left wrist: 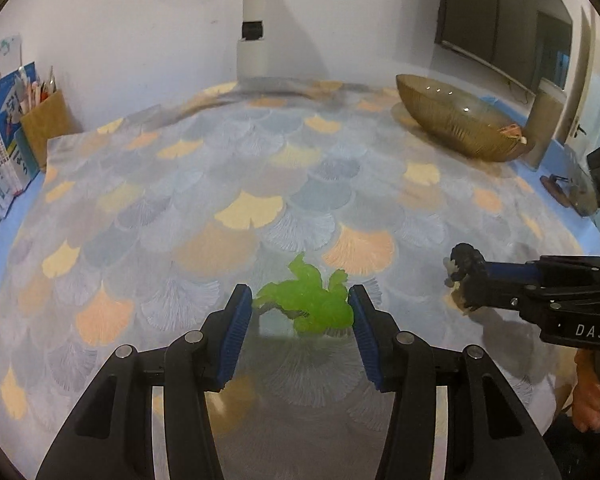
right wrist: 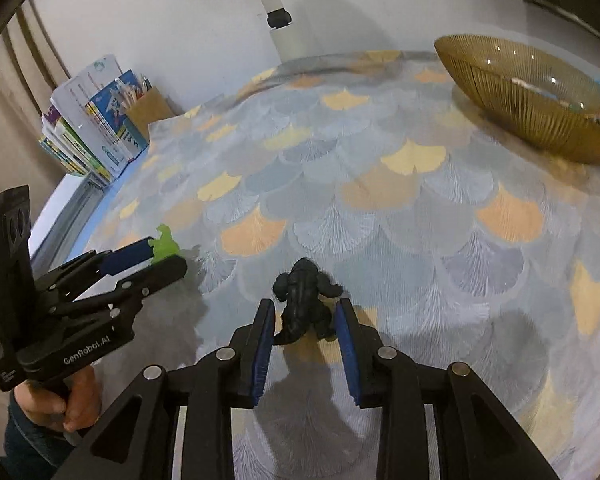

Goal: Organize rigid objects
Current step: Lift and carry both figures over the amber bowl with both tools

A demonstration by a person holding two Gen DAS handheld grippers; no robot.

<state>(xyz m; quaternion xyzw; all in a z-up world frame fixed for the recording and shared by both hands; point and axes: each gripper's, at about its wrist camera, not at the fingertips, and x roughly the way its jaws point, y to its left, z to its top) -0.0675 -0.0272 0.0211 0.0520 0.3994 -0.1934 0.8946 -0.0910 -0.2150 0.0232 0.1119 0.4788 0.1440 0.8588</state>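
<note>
Between the left gripper's fingers sits the green figure.

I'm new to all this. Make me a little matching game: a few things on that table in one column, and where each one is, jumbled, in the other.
Things:
1. green toy
2. dark toy figure
3. amber bowl
4. books

Places:
A. far side of the table, on the patterned cloth
B. between the left gripper's blue pads
C. upright at the wall, by a brown pen holder
D. between the right gripper's blue pads

Pairs: 1-B, 2-D, 3-A, 4-C
</note>
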